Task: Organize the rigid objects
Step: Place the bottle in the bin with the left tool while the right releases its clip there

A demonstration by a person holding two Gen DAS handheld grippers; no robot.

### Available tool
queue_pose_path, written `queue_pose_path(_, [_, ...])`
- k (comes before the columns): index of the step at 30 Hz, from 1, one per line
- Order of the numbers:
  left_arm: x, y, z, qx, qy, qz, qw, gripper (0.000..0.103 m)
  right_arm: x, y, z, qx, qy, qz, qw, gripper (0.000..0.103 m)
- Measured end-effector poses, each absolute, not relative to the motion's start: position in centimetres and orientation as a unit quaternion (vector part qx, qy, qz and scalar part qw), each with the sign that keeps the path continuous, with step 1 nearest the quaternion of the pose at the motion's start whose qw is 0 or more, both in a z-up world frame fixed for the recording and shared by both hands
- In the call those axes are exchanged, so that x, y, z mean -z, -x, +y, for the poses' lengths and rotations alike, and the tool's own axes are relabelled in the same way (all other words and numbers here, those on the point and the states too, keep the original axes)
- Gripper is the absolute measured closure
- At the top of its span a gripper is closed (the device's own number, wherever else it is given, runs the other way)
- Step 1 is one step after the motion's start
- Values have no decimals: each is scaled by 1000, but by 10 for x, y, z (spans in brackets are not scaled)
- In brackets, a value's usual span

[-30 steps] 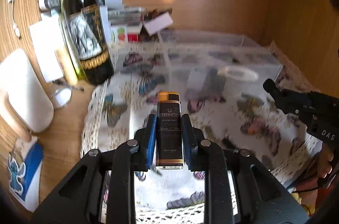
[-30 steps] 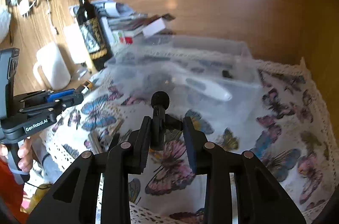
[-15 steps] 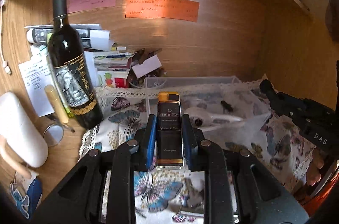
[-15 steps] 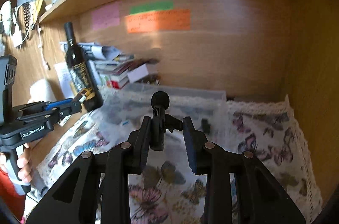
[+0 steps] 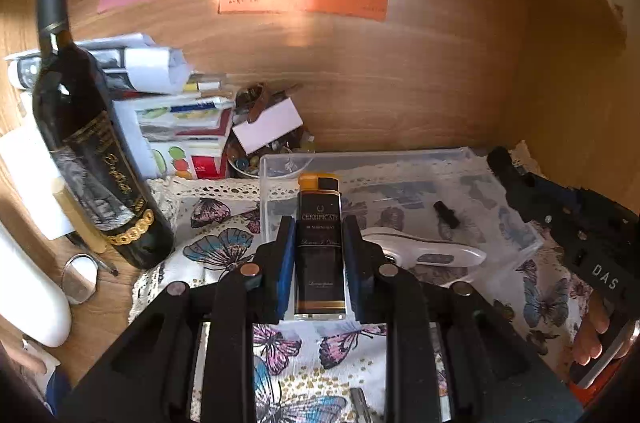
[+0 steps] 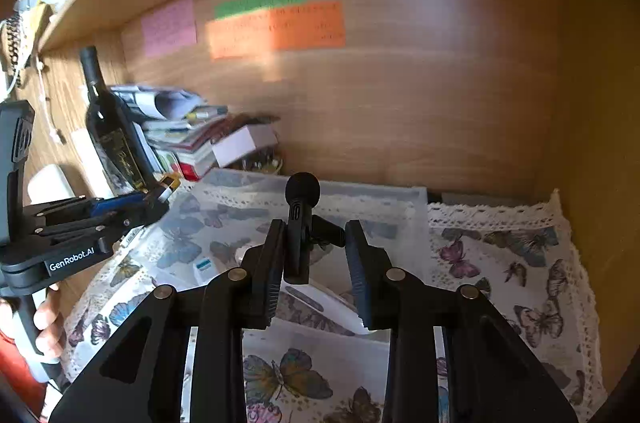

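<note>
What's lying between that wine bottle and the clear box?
In the left wrist view, only butterfly cloth with its lace edge lies between the wine bottle and the clear box.

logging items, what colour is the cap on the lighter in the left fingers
Orange-yellow cap on the black lighter, clearest in the left wrist view.

We look along each gripper's fingers toward the back wall; both views share the clear bin [image 5: 400, 159] [image 6: 400, 199]
</note>
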State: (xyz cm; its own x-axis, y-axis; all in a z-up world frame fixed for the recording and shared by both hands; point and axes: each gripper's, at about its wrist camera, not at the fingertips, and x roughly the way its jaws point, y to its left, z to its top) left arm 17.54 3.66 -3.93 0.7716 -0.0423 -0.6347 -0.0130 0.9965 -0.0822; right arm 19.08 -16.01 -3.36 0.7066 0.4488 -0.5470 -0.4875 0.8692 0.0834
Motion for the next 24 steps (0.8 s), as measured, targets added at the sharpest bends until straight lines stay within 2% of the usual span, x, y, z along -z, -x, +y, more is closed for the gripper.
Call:
queue_pose_path(9, [71,-198,41,9,40,377,925,80,67,-214,-146,-243,49,343,906,75])
queue_pose_path(16, [72,-198,36,13,32,377,925,79,81,-218,-136,-236,71,367,897,75])
queue_pose_path(22, [62,-186,38,15,37,368,929,68,71,-210,-137,-237,75,353,902,62])
queue_pose_path(24, [55,-178,39,11,34,359,933,56,65,-204,-138,-241,74,346,904,60])
